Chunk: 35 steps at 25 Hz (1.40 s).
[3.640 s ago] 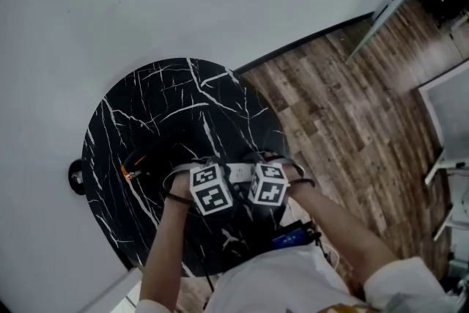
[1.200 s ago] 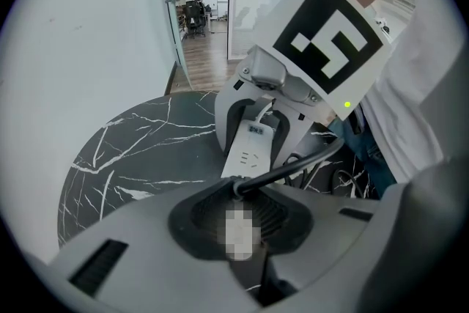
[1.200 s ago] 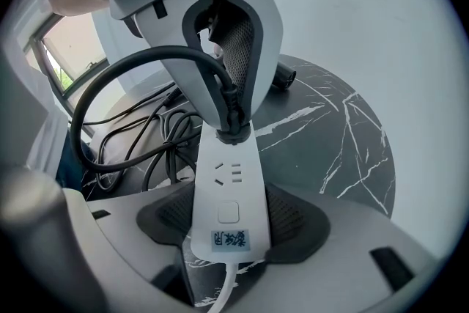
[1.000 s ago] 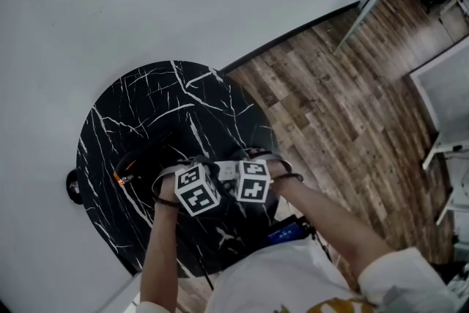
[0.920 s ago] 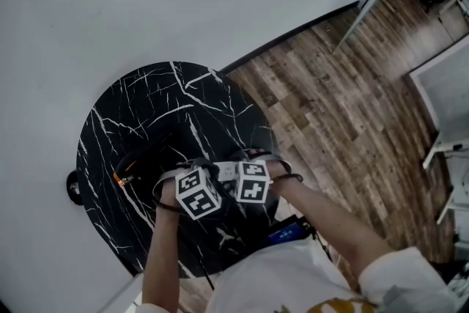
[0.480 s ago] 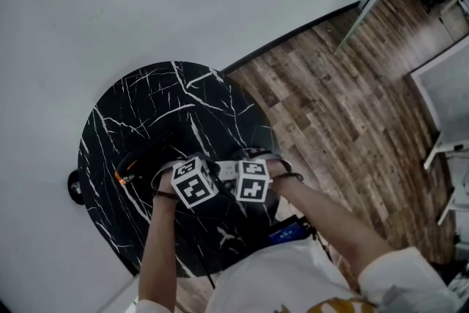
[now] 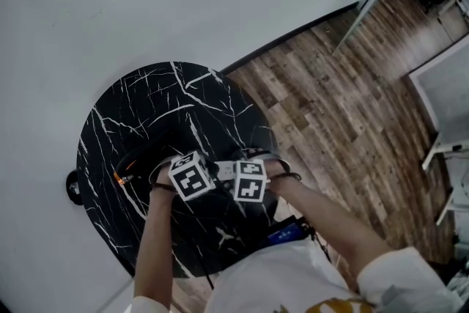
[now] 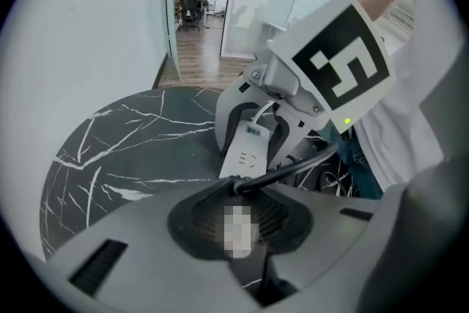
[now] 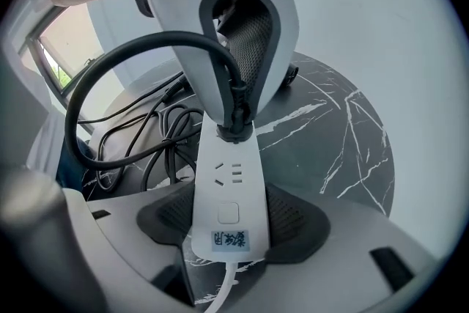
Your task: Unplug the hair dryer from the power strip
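Black plug [image 9: 234,127] is seated in the end socket of the white oblong plastic power strip [image 9: 229,194]. No gap shows between plug and strip, so the unplug isn't done.

The grips look set:
- **Left:** the left hand-held gripper [image 8: 242,220] has its jaws closed on the plug body. The thick black rubber cable [image 9: 102,84] runs out from between the pads and loops off to the side.
- **Right:** the right hand-held gripper [image 9: 231,227] is clamped across the button end of the strip, with its dark ribbed pads against both long edges.

Both sit close together, angled steeply down, over the near part of the black marble-look round worktop [image 7: 146,106] with white veins.

Left to do, as I read it: pull the plug straight out along its prongs while the right hand braces the strip.

The strip top shows one free socket set, a square button and a small label, and a white lead leaves the near end. Can't tell whether it lies flat or is tipped up.

Can't pick out the hair dryer itself in any view. Only what I take to be its cable shows, with loose coils beside the strip.
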{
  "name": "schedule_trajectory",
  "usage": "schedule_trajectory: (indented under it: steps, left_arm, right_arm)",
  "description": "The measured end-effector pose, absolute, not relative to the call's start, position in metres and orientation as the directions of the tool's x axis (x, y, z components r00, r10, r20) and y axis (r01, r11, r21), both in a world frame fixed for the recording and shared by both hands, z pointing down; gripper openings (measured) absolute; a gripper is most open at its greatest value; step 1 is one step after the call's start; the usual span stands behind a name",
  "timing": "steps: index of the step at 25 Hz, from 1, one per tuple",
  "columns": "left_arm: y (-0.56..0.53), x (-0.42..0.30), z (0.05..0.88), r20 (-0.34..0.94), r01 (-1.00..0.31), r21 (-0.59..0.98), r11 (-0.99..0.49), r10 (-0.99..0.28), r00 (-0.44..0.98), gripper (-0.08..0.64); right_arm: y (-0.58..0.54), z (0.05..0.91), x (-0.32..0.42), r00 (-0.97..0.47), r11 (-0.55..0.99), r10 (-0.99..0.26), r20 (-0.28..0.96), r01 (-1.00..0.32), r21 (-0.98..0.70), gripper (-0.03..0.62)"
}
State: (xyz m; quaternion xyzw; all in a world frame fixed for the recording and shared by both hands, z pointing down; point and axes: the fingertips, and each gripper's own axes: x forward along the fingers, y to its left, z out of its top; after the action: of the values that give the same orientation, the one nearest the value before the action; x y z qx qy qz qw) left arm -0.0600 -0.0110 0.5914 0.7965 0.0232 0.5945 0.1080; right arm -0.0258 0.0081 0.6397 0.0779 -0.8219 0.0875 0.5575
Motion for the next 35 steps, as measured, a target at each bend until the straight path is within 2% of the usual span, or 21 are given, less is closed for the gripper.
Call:
schedule_trajectory:
  steps: [2, 5, 7, 9, 13, 15, 17, 19, 26, 35]
  left_arm:
    - [-0.013, -0.059, 0.589, 0.948, -0.078, 0.171, -0.982, 0.143, 0.284, 0.049]
    - [-0.012, -0.058, 0.588, 0.965, -0.068, 0.025, -0.997, 0.006, 0.263, 0.049]
    - [-0.011, -0.059, 0.589, 0.964, -0.083, -0.01, -0.997, -0.031, 0.265, 0.048]
    - [-0.011, -0.06, 0.59, 0.963, -0.084, 0.027, -0.996, 0.003, 0.268, 0.048]
    - [-0.012, -0.06, 0.592, 0.939, -0.092, 0.223, -0.971, 0.188, 0.288, 0.049]
    - [-0.013, -0.06, 0.59, 0.934, -0.089, 0.249, -0.965, 0.214, 0.286, 0.049]
    - [-0.013, -0.059, 0.587, 0.947, -0.072, 0.19, -0.979, 0.163, 0.277, 0.049]
    - [-0.013, -0.059, 0.586, 0.96, -0.071, 0.082, -0.994, 0.06, 0.272, 0.049]
    - [-0.01, -0.059, 0.582, 0.934, -0.145, -0.144, -0.979, -0.183, 0.308, 0.048]
    - [-0.011, -0.062, 0.581, 0.915, -0.191, -0.125, -0.974, -0.187, 0.357, 0.046]
  right_arm:
    - [0.008, 0.64, -0.027, -0.363, 0.971, -0.029, 0.931, -0.232, -0.06, 0.268]
    - [0.008, 0.639, -0.026, -0.359, 0.972, -0.028, 0.933, -0.229, -0.059, 0.268]
    - [0.008, 0.639, -0.025, -0.353, 0.972, -0.027, 0.935, -0.227, -0.058, 0.268]
    - [0.009, 0.639, -0.025, -0.354, 0.973, -0.026, 0.935, -0.225, -0.058, 0.268]
    - [0.009, 0.64, -0.024, -0.361, 0.972, -0.028, 0.932, -0.227, -0.059, 0.268]
    - [0.009, 0.64, -0.025, -0.359, 0.971, -0.023, 0.933, -0.232, -0.065, 0.268]
    - [0.008, 0.639, -0.026, -0.355, 0.969, -0.025, 0.935, -0.237, -0.064, 0.268]
    - [0.008, 0.639, -0.025, -0.355, 0.97, -0.027, 0.935, -0.237, -0.062, 0.268]
    - [0.008, 0.64, -0.025, -0.352, 0.97, -0.026, 0.936, -0.236, -0.062, 0.268]
    - [0.006, 0.639, -0.025, -0.376, 0.968, -0.037, 0.926, -0.245, -0.06, 0.268]
